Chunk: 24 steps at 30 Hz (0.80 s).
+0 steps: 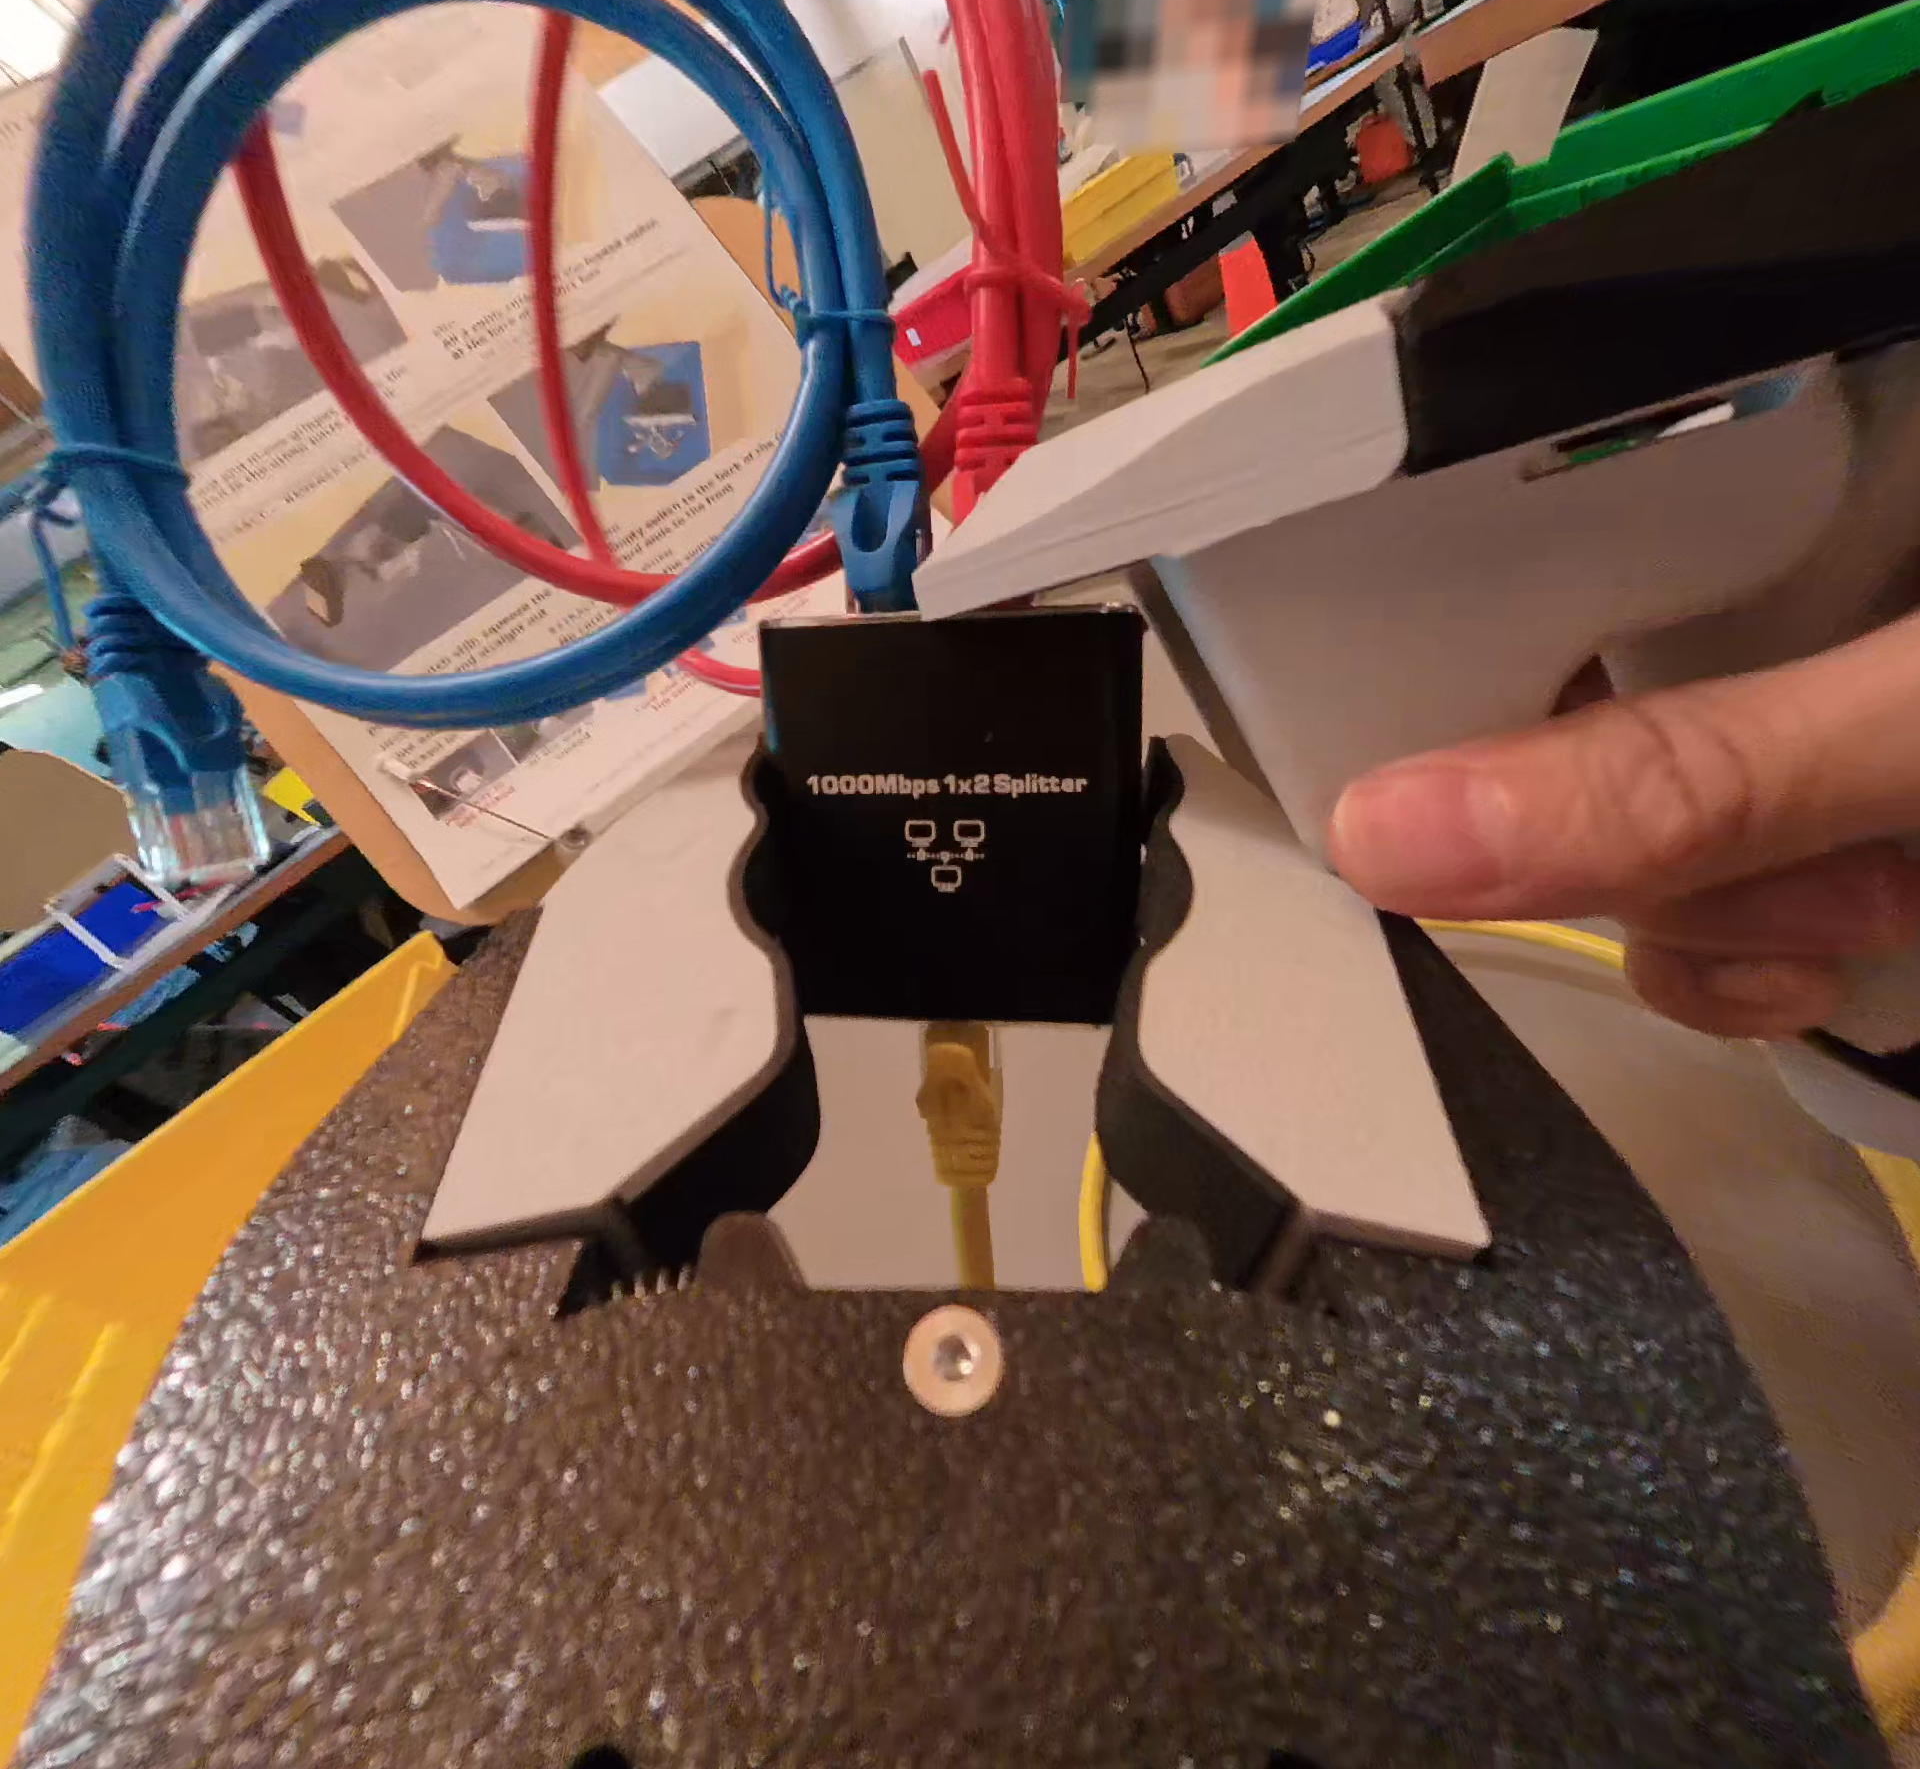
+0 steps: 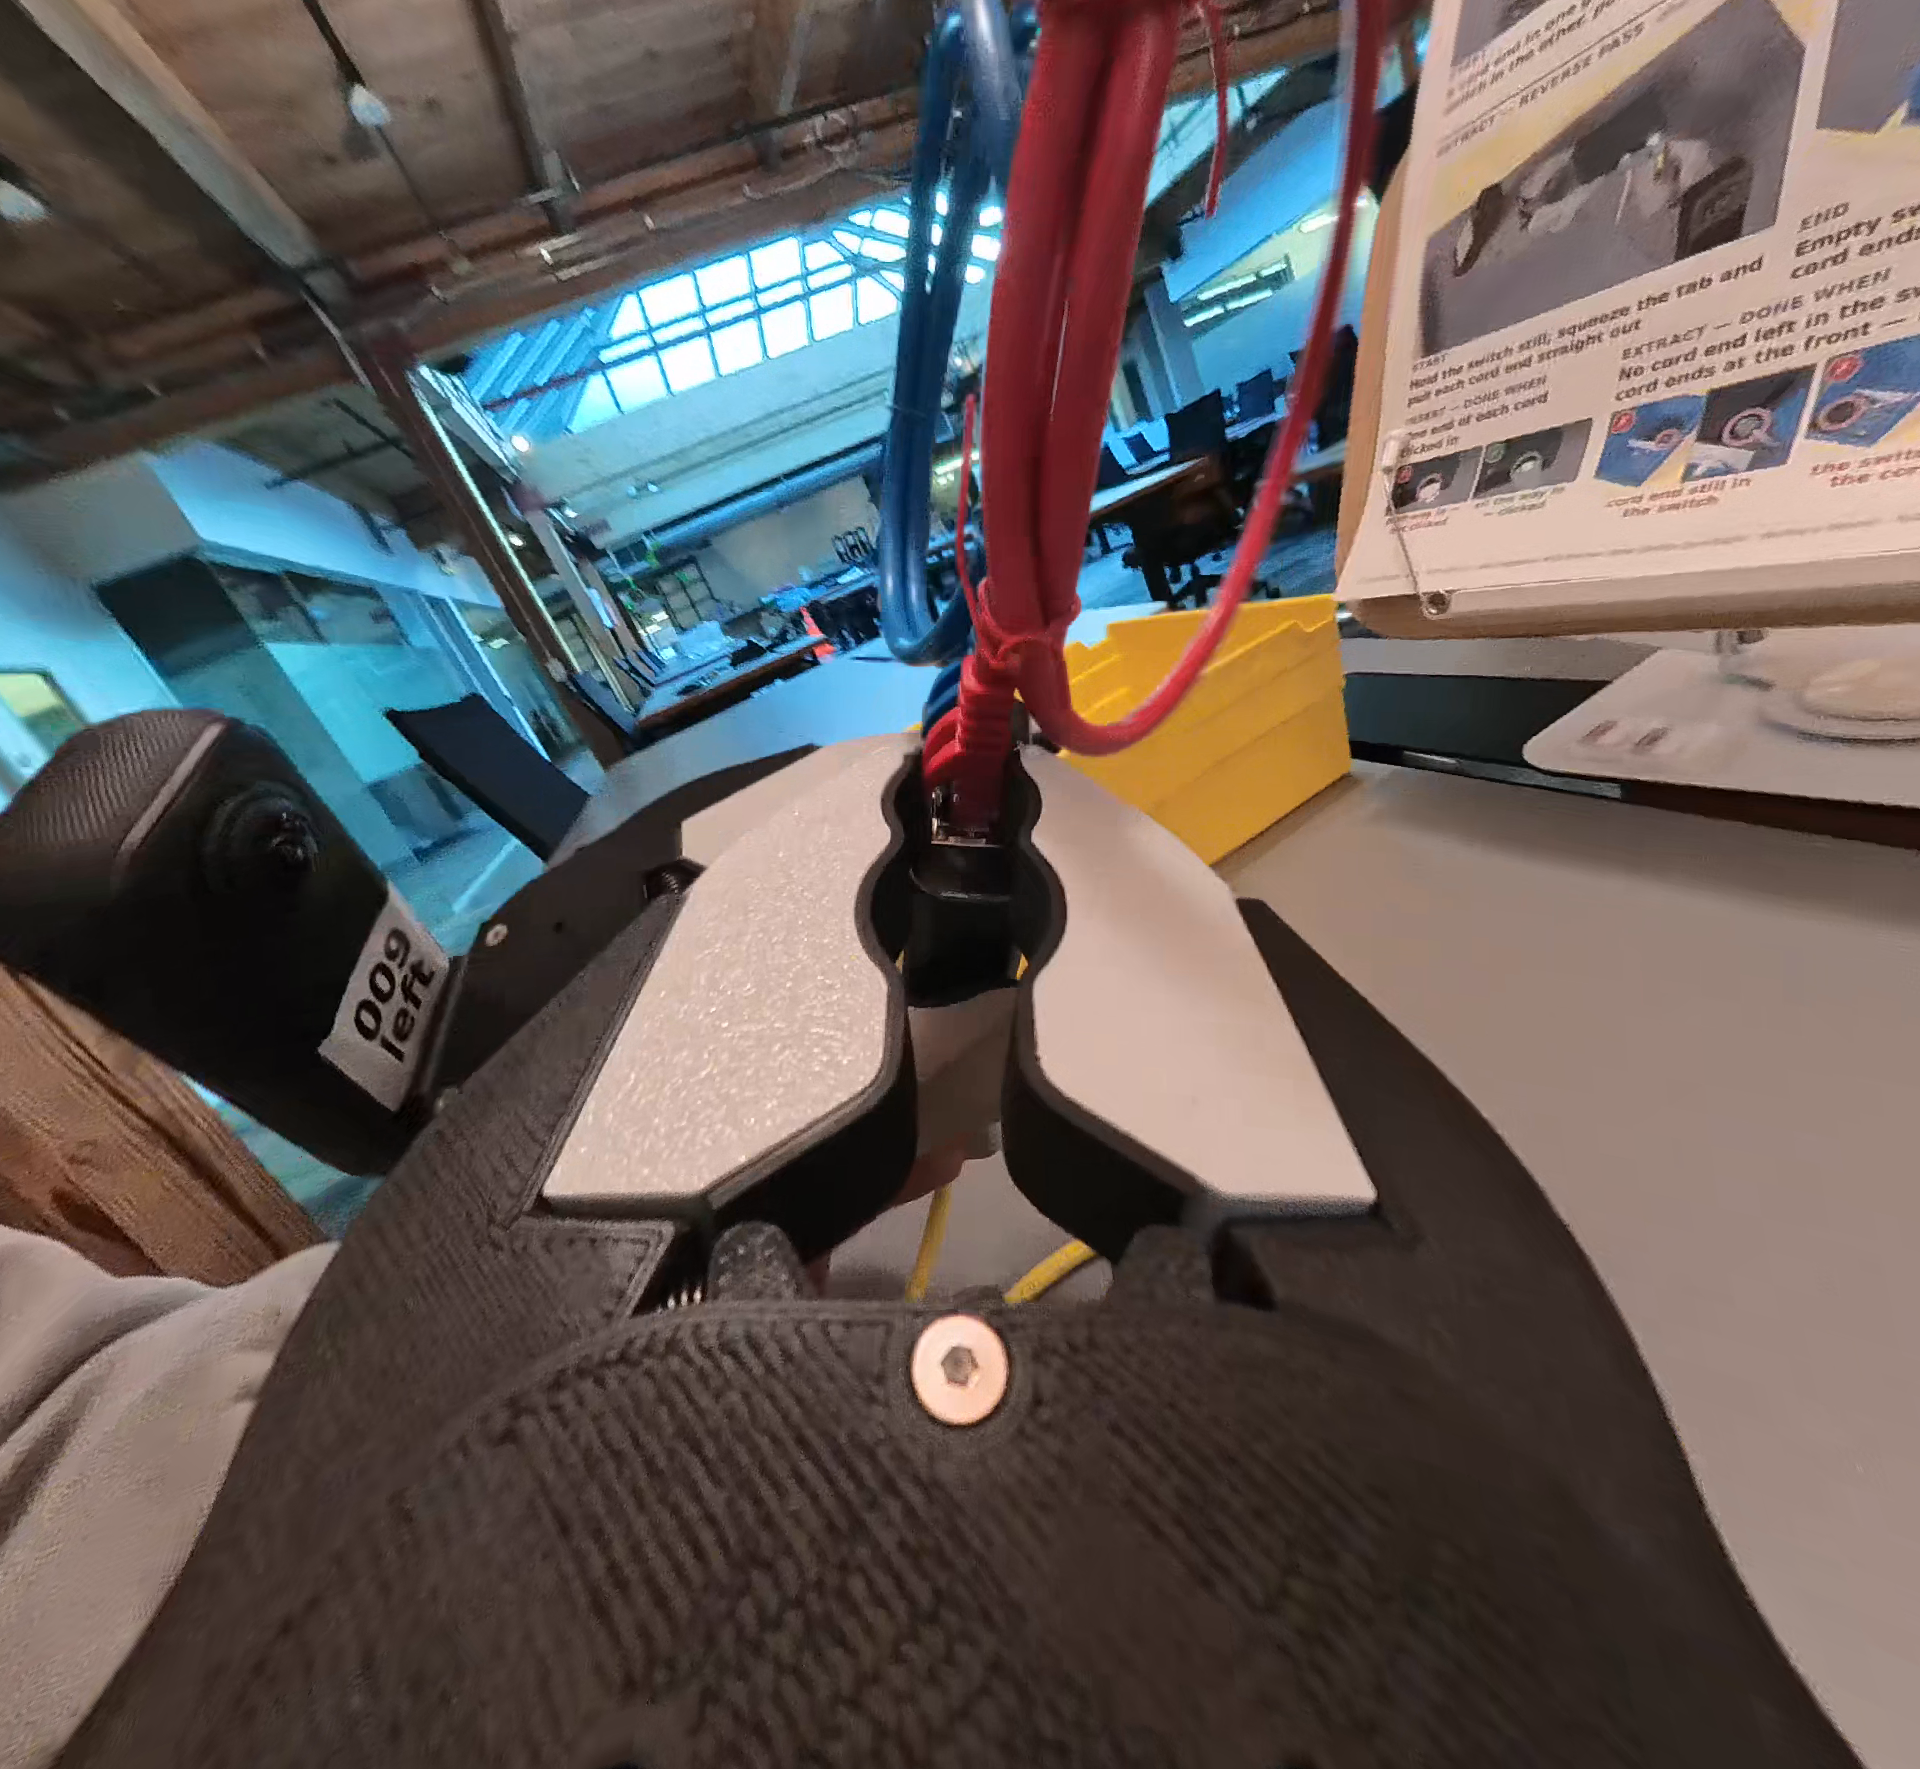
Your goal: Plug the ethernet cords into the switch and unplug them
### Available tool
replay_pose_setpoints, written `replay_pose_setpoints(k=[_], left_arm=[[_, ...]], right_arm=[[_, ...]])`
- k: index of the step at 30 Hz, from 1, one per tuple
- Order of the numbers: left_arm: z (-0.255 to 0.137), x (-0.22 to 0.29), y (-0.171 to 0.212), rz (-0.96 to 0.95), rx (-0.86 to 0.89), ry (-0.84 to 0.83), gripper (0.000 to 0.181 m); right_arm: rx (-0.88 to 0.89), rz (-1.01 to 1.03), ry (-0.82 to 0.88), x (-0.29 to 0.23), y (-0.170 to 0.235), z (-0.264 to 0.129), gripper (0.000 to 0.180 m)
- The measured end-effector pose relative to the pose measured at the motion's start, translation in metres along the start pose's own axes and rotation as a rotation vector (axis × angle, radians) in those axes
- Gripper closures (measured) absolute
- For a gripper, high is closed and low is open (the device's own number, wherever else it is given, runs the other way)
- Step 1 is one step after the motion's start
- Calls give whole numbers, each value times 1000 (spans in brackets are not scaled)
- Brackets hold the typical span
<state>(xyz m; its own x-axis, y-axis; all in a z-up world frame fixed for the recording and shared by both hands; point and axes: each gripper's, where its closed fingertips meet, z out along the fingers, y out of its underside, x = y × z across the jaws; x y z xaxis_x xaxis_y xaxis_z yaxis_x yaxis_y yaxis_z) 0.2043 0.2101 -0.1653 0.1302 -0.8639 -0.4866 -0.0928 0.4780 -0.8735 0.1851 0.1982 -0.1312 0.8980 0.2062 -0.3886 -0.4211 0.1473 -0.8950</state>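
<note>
Two tools meet at one small black box-shaped switch (image 1: 951,820). The left tool (image 1: 951,846) has its grey-faced fingers (image 1: 644,1023) closed on the switch's two sides and holds it off the surface, with the printed face towards the camera. A yellow ethernet cord (image 1: 961,1137) is plugged into the near end of the switch and runs back between the fingers. At the far end a coiled blue ethernet cord (image 1: 878,524) sits with one plug in the left port; its other clear-tipped plug hangs free at far left. Just right of it, a bundled red ethernet cord (image 1: 992,431) goes down to the switch, its plug hidden behind the other tool's finger.

In the right wrist view, the right tool (image 2: 961,810) is nearly closed, its tips pinching the plug of the red cord (image 2: 1049,389) right at the switch (image 2: 961,909). A hand (image 1: 1621,836) shows at right. A sheet of printed instructions (image 1: 488,431) stands behind, and a yellow plastic bin (image 2: 1226,711) lies on the grey surface (image 2: 1558,1044).
</note>
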Motion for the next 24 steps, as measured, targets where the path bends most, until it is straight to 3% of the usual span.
replay_pose_setpoints(k=[20, 24], left_arm=[[9, 10, 30, -91, -171, 75, 104], [7, 5, 23, -87, -133, 55, 105]], right_arm=[[-141, -2, -26, -3, 18, 3, 165], [-109, -14, -23, -6, 13, 4, 165]])
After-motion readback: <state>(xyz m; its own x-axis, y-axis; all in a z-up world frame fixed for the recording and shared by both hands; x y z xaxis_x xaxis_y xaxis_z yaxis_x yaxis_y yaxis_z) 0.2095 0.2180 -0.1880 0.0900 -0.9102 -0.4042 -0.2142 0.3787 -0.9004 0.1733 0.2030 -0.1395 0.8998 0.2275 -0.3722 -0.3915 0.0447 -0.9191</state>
